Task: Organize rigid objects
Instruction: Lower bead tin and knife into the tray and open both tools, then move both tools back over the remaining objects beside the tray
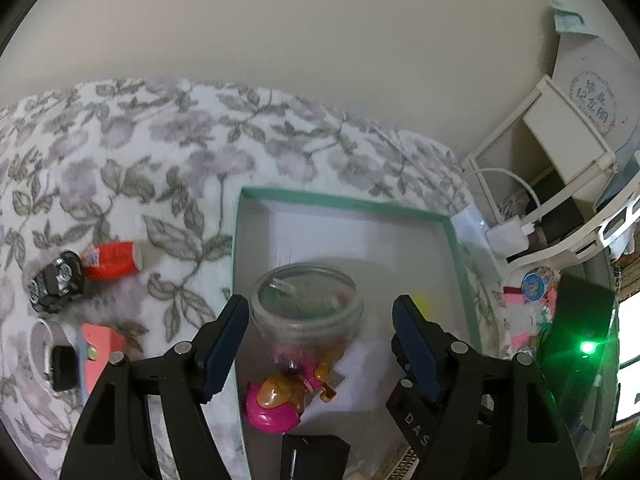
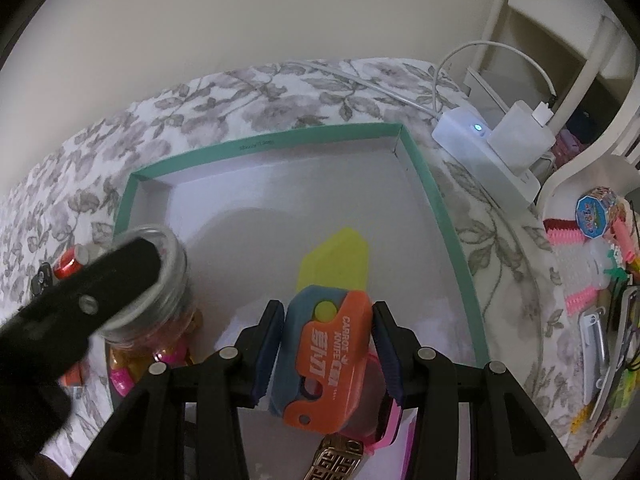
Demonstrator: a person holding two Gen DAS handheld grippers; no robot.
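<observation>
A shallow box with a teal rim [image 1: 344, 200] [image 2: 264, 142] lies on the floral bedspread. My left gripper [image 1: 320, 344] is open around a clear glass jar [image 1: 308, 304] standing in the box, with gaps on both sides. A pink and gold toy [image 1: 280, 400] lies below the jar. My right gripper [image 2: 326, 344] is shut on an orange and blue carrot knife toy [image 2: 324, 356] with a yellow blade [image 2: 336, 260], held over the box. The jar [image 2: 160, 280] and the left gripper's finger [image 2: 100, 288] show at the left of the right wrist view.
On the bedspread left of the box lie a red can [image 1: 112, 260], a black toy car [image 1: 56, 282], a pink case [image 1: 100, 352] and a white charger cable. A white power strip [image 2: 484, 152] sits beyond the box's right corner. Hair clips and clutter [image 2: 600, 280] lie at the right.
</observation>
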